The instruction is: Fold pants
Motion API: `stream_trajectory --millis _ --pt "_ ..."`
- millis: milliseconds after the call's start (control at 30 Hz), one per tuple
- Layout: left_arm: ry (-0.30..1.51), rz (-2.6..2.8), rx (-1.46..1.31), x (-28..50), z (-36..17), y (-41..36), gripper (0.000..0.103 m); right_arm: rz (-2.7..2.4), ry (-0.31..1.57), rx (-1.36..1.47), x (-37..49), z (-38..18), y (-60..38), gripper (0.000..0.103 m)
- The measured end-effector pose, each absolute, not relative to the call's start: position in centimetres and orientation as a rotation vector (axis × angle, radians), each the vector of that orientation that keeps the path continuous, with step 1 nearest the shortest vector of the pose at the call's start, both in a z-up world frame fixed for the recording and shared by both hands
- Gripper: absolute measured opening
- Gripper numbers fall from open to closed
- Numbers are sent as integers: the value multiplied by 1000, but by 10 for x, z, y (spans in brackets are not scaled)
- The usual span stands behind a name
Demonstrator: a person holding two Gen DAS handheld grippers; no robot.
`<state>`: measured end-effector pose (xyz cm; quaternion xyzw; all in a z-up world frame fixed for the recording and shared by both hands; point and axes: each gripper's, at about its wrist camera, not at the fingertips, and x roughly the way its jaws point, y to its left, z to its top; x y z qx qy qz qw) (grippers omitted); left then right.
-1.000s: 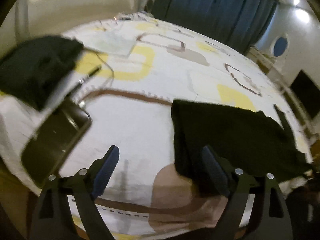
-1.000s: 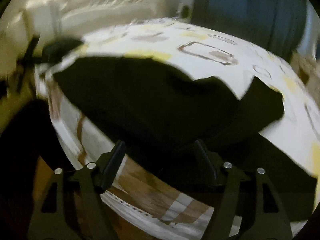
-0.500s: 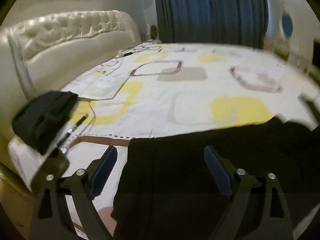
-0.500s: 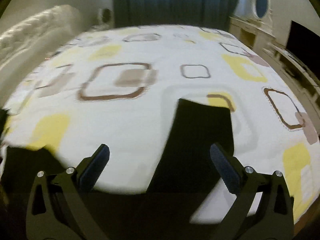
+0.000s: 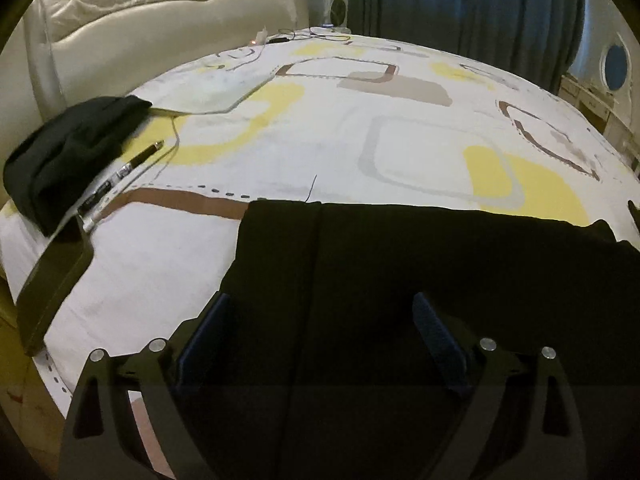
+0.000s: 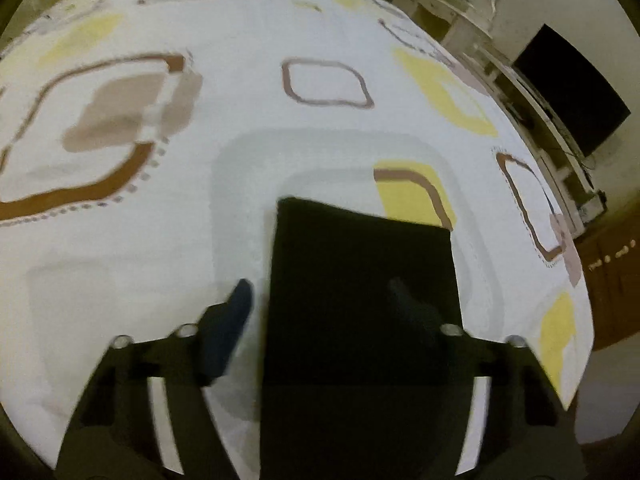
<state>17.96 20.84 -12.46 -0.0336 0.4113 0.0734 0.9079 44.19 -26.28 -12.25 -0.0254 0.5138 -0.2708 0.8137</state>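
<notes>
Both views are swinging away from the bed's near edge: the left gripper (image 5: 320,344) is now hovering over the waist end of the black pants (image 5: 400,264) on the patterned bedspread (image 5: 320,128), jaws widening, empty. The right gripper (image 6: 320,300) is straddling the leg end (image 6: 360,272), jaws narrowing, not yet pinching. Soft, limp, light cloth; I'd take hold of the corners.

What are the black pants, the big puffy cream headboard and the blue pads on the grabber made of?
The black pants look like soft matte cloth: they lie flat, with a straight fold line. The puffy cream headboard seems to be glossy leather or imitation; it shines and has buttoned tufts. The blue pads on the left gripper look ribbed, perhaps rubber or plastic; I can't be sure.
</notes>
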Motion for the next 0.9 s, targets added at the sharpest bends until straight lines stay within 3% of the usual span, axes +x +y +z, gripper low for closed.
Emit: stream_trajectory --millis 267,467,600,633,900 --pt "867 163 -70 183 -128 205 97 -611 1095 -159 448 -138 -257 64" --pt "871 154 -96 183 -129 208 98 -549 1106 -27 449 -137 -268 45" --pt "869 153 -97 183 -129 208 98 -548 1112 21 439 -133 -279 17" --pt "869 153 -97 183 -129 208 98 -547 1110 33 434 -132 -283 14" --pt "867 151 -98 184 -129 208 98 -497 963 173 370 -87 -321 12"
